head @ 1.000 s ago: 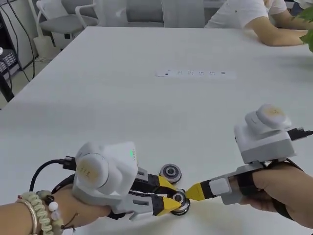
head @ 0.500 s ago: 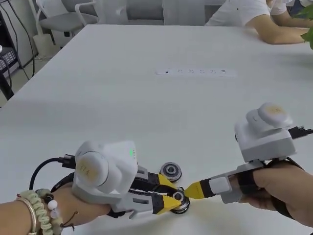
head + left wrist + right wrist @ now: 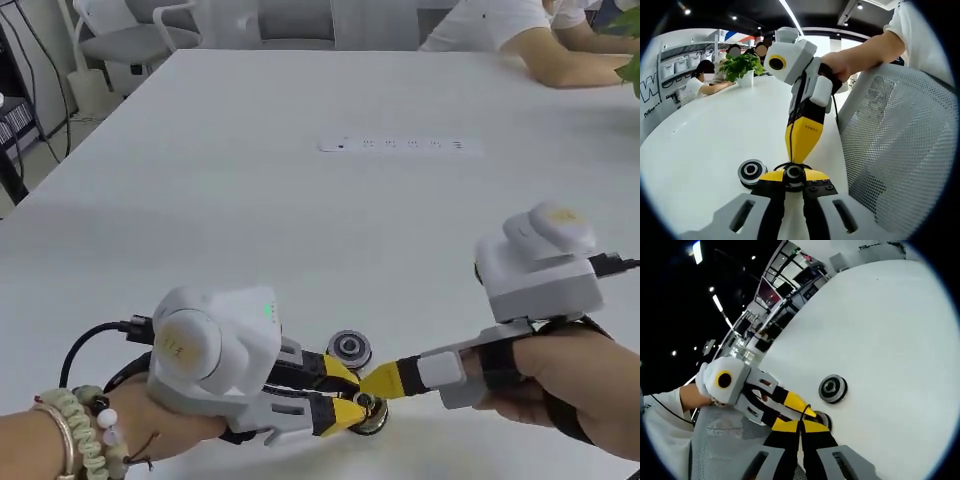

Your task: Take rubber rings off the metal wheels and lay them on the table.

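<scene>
- Two metal wheels sit near the 6 o'clock edge of the white tabletop (image 3: pixel 300 200). The first wheel (image 3: pixel 371 419) is caught between yellow jaw tips. The second wheel (image 3: pixel 349 348) lies flat and free, just beside the first at about its 11 o'clock.
- Two hand-held grippers meet at the first wheel, one from 9 o'clock and one from 3 o'clock.
- The left hand-held gripper (image 3: pixel 356 406) has its jaws drawn narrow, clamping the first wheel (image 3: pixel 794 172) from both sides. In the left gripper view the second wheel (image 3: pixel 752 171) rests at 9 o'clock of the clamped one, apart from the jaws.
- The right hand-held gripper (image 3: pixel 373 383) has its jaws pressed together, tips touching the top of the first wheel. They pinch one thin black rubber ring (image 3: pixel 783 164), which loops up off that wheel's rim.
- In the right gripper view the same ring (image 3: pixel 807 409) shows as one dark strand rising from the first wheel (image 3: pixel 822 418) to the closed tips, with the second wheel (image 3: pixel 832 388) at 12 o'clock.
- One white socket strip (image 3: pixel 400 148) lies flat, well apart at 12 o'clock.
- One person's forearm (image 3: pixel 560 72) rests at the far edge, at 1 o'clock.
</scene>
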### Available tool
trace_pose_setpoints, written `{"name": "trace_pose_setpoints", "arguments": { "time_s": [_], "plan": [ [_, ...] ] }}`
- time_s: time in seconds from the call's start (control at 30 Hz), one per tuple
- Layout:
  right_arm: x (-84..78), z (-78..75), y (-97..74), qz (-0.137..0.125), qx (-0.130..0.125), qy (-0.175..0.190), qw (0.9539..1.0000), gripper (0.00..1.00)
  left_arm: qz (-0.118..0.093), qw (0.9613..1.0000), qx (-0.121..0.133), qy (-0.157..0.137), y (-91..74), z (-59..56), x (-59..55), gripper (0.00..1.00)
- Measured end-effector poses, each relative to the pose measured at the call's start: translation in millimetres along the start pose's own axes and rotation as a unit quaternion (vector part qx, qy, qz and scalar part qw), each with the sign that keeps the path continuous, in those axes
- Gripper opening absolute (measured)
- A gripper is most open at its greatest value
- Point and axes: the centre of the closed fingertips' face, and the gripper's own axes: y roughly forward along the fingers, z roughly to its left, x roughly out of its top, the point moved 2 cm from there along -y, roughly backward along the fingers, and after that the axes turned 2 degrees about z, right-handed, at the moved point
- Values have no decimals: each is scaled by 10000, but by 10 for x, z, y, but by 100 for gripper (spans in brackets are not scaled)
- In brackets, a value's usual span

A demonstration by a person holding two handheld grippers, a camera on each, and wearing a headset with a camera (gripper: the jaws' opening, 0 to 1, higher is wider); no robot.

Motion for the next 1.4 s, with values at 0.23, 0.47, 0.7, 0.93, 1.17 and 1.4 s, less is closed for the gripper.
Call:
{"name": "trace_pose_setpoints", "arguments": {
  "time_s": [0.23, 0.47, 0.7, 0.93, 1.17, 1.4],
  "plan": [
    [-42, -42, -19, 43, -153, 55, 9999, 0, -4, 10000, 9, -5, -3, -1, -1, 7],
    [-42, -91, -35, 69, -319, -53, 9995, 0, 31, 10000, 25, -21, -6, -4, 1, 7],
    [-48, -156, -52, 120, -436, -79, 9989, 0, 69, 9999, 21, -81, -7, -5, -1, 7],
    [-42, -184, -65, 92, -456, -42, 9989, 0, 200, 9996, -8, -186, -18, -11, -2, 8],
    [-36, -201, -75, 60, -481, -41, 9988, 0, 273, 9993, -35, -243, -42, -11, -18, 9],
    [-24, -231, -96, 7, -519, -16, 9987, 0, 229, 9994, -7, -273, -77, 15, 5, 12]
  ]
}}
